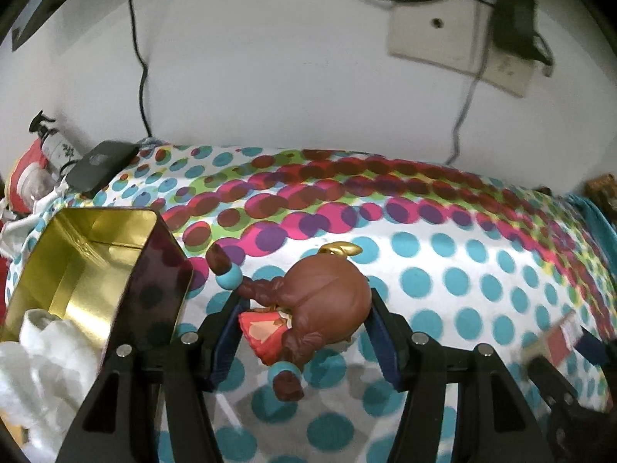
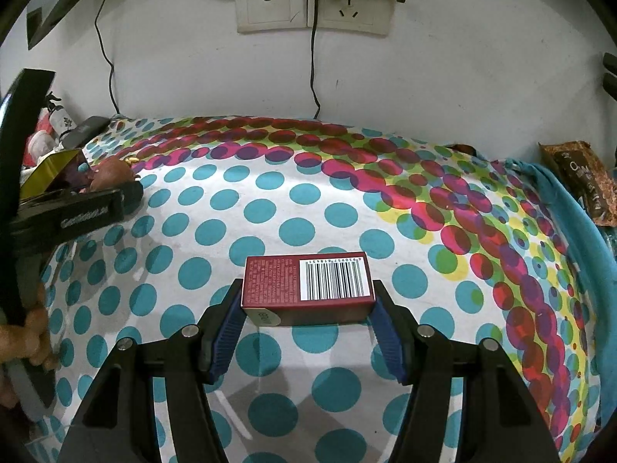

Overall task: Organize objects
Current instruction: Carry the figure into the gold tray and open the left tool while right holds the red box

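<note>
My left gripper [image 1: 304,308] is shut on a doll figurine [image 1: 324,301] with brown braided hair, blue hair ties and a red dress, held above the dotted cloth. An open gold-lined tin box [image 1: 88,266] stands just to its left, with white crumpled cloth [image 1: 42,351] at its near end. My right gripper [image 2: 308,301] is shut on a dark red carton [image 2: 308,289] with a barcode on top, held above the cloth. The left gripper [image 2: 88,212] with the doll [image 2: 112,177] also shows in the right wrist view at far left.
A polka-dot cloth [image 2: 270,200] covers the table against a white wall with sockets [image 2: 312,4] and hanging cables. A black device [image 1: 100,166] lies at the back left beside bottles [image 1: 50,142]. A brown snack packet [image 2: 582,181] sits at the right edge.
</note>
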The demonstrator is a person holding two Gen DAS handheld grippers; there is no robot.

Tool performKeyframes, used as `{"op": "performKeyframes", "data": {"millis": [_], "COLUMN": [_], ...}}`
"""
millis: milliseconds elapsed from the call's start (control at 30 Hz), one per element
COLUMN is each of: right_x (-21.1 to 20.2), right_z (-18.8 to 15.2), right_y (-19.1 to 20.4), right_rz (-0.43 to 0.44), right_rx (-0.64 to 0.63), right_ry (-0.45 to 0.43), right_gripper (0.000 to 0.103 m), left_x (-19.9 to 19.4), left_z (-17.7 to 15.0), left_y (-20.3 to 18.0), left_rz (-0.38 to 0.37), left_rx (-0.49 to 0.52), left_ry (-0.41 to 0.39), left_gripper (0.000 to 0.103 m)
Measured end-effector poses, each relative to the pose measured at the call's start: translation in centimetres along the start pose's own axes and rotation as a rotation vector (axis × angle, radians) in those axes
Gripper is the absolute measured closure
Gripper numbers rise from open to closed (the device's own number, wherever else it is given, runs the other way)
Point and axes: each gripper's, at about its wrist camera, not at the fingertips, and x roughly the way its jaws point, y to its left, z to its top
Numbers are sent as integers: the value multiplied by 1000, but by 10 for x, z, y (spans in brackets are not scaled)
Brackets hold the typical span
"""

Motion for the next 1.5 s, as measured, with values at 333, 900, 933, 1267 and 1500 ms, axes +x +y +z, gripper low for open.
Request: {"op": "performKeyframes", "data": {"millis": [333,900,933,1267,1500], "right_x": [2,3,3,4,3], "right_z": [-2,-4,-4,-4,-4], "right_y": [1,2,2,2,2], "right_rz": [-10,-9,-9,-11,-10], "right_rx": [-8,-9,-9,-11,-10], "right_ry": [5,9,9,8,8], "right_gripper": [43,43,43,43,43], "left_x": [-75,-75,-70,-42,-35], "left_z": [16,23,22,14,12], "left_y": [23,152,155,163,164], "left_rz": [-72,4,18,56,65], "left_rx": [76,-89,-86,-89,-104], "left_ry": [-77,-1,16,91,122], "left_gripper": [42,42,42,42,41]}}
